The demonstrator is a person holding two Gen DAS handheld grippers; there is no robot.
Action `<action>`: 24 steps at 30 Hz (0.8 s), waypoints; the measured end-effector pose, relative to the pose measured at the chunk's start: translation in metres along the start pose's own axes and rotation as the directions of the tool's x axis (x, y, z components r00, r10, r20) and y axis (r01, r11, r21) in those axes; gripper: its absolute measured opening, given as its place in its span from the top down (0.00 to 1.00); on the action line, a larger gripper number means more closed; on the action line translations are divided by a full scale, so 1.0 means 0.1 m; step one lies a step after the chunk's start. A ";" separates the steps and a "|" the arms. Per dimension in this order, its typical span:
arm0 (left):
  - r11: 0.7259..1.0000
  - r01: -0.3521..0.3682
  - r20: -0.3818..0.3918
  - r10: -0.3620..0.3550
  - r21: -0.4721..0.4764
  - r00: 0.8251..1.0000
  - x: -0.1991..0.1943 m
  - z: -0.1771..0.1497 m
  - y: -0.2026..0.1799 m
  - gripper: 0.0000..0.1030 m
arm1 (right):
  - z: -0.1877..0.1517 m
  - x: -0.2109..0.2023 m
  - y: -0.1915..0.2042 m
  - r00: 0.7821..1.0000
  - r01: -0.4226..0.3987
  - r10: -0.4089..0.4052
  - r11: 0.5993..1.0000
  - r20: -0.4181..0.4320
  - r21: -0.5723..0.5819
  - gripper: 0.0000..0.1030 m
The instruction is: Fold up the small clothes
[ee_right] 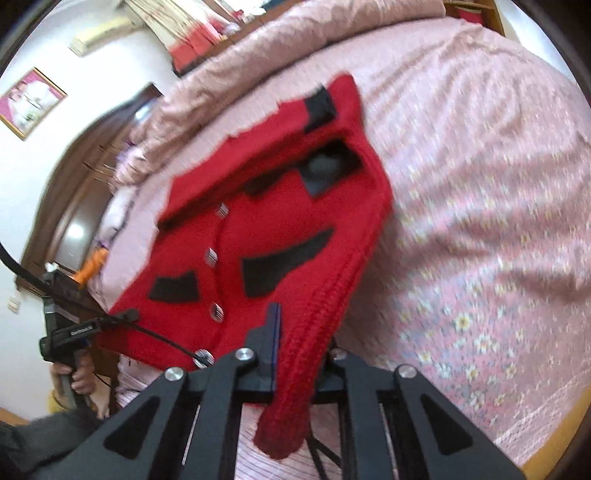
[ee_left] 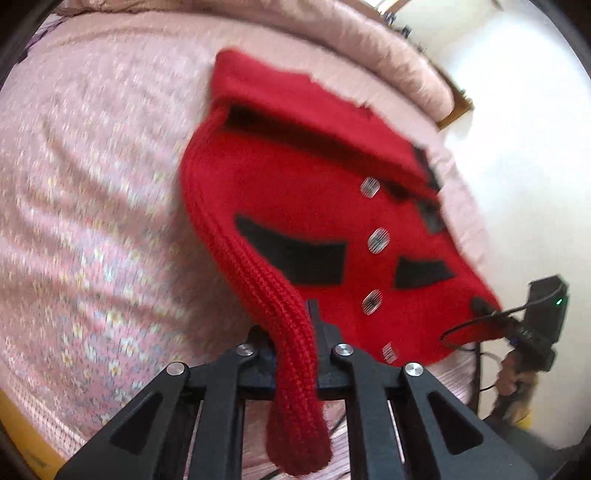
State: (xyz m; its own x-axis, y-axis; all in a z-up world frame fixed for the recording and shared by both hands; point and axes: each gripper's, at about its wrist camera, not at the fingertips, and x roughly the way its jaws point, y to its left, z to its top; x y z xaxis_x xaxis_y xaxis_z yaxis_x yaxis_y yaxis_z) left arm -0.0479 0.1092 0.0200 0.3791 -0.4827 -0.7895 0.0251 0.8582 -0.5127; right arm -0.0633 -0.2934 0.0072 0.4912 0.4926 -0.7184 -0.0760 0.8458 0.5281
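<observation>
A small red knit cardigan [ee_left: 314, 192] with black patches and silvery buttons hangs lifted over the pink floral bedspread [ee_left: 92, 184]. My left gripper [ee_left: 291, 317] is shut on its ribbed edge [ee_left: 258, 280], whose end droops over the jaws. In the right wrist view the same cardigan [ee_right: 280, 221] stretches away, and my right gripper [ee_right: 295, 325] is shut on the opposite ribbed edge [ee_right: 332, 295]. Each gripper shows in the other's view at the garment's far corner: the right gripper [ee_left: 491, 314] and the left gripper [ee_right: 125, 317], held by a hand [ee_right: 79, 380].
A rolled pink quilt [ee_right: 295, 33] lies along the bed's far side. The bedspread [ee_right: 480, 184] runs wide to the right. A white floor [ee_left: 517, 129] lies beside the bed. A dark wooden door [ee_right: 85, 184] and a framed picture [ee_right: 31, 103] are on the wall.
</observation>
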 end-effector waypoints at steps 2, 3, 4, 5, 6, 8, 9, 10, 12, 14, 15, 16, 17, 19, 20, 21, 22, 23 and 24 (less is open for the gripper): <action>1.000 0.011 0.044 -0.011 0.009 0.999 -0.11 0.13 -0.06 0.96 | 0.09 -0.07 0.06 0.999 -0.028 0.028 1.000 0.036 -0.007 0.91; 1.000 0.013 0.063 -0.014 0.008 0.998 -0.16 0.19 -0.07 0.96 | 0.15 -0.11 0.10 0.998 -0.039 0.040 0.999 0.057 -0.015 0.91; 1.000 0.015 0.076 -0.016 0.003 0.997 -0.18 0.24 -0.11 0.96 | 0.19 -0.14 0.12 0.996 -0.045 0.047 0.999 0.073 -0.022 0.91; 1.000 0.024 0.095 -0.023 -0.007 0.995 -0.22 0.31 -0.12 0.96 | 0.25 -0.17 0.16 0.994 -0.050 0.053 0.998 0.091 -0.030 0.91; 0.999 0.030 0.106 -0.029 -0.012 0.994 -0.25 0.35 -0.11 0.96 | 0.30 -0.19 0.20 0.992 -0.055 0.059 0.998 0.113 -0.037 0.91; 0.999 0.039 0.125 -0.037 -0.012 0.991 -0.32 0.48 -0.12 0.96 | 0.40 -0.23 0.24 0.988 -0.061 0.067 0.997 0.142 -0.046 0.92; 0.999 0.038 0.133 -0.037 -0.008 0.990 -0.32 0.54 -0.16 0.96 | 0.47 -0.25 0.26 0.985 -0.064 0.071 0.997 0.157 -0.051 0.93; 0.999 0.037 0.142 -0.036 -0.004 0.989 -0.34 0.61 -0.18 0.96 | 0.53 -0.27 0.28 0.983 -0.072 0.080 0.996 0.168 -0.054 0.93; 0.999 0.033 0.165 -0.033 0.005 0.986 -0.38 0.76 -0.22 0.96 | 0.68 -0.29 0.31 0.977 -0.082 0.093 0.995 0.193 -0.062 0.93; 1.000 0.029 0.197 -0.030 0.010 0.980 -0.39 0.93 -0.31 0.96 | 0.80 -0.29 0.36 0.972 -0.078 0.094 0.994 0.217 -0.080 0.93; 1.000 0.028 0.205 -0.029 0.009 0.978 -0.36 0.98 -0.34 0.96 | 0.87 -0.29 0.38 0.969 -0.077 0.096 0.993 0.229 -0.088 0.93; 1.000 0.029 0.213 -0.030 0.008 0.977 -0.37 1.03 -0.35 0.96 | 0.92 -0.29 0.41 0.968 -0.078 0.097 0.993 0.233 -0.091 0.93; 1.000 0.029 0.218 -0.030 0.009 0.975 -0.36 1.10 -0.36 0.96 | 1.00 -0.27 0.43 0.968 -0.076 0.095 0.993 0.234 -0.092 0.93; 1.000 0.020 0.226 -0.022 0.011 0.974 -0.34 1.22 -0.38 0.96 | 1.10 -0.21 0.48 0.967 -0.070 0.092 0.993 0.236 -0.100 0.93; 1.000 0.015 0.229 -0.016 0.009 0.973 -0.33 1.28 -0.38 0.96 | 1.13 -0.20 0.49 0.967 -0.068 0.091 0.993 0.237 -0.100 0.93; 1.000 0.011 0.231 -0.013 0.007 0.973 -0.32 1.32 -0.38 0.96 | 1.18 -0.19 0.49 0.966 -0.070 0.092 0.993 0.240 -0.099 0.93; 1.000 0.004 0.236 -0.004 0.003 0.972 -0.30 1.38 -0.38 0.96 | 1.21 -0.19 0.47 0.966 -0.073 0.094 0.993 0.241 -0.097 0.93; 1.000 -0.002 0.238 0.002 -0.001 0.971 -0.29 1.42 -0.37 0.96 | 1.26 -0.18 0.46 0.965 -0.073 0.094 0.993 0.243 -0.092 0.93; 1.000 -0.007 0.240 0.009 -0.009 0.971 -0.27 1.46 -0.35 0.96 | 1.31 -0.16 0.44 0.965 -0.073 0.091 0.994 0.246 -0.081 0.93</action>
State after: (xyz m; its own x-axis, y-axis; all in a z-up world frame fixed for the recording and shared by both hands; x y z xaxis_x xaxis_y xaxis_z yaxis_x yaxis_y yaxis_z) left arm 0.0762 0.1180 0.1089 0.5902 -0.4194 -0.6897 0.0143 0.8597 -0.5106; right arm 0.0398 -0.2909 0.1011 0.6808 0.5019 -0.5334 -0.1819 0.8213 0.5407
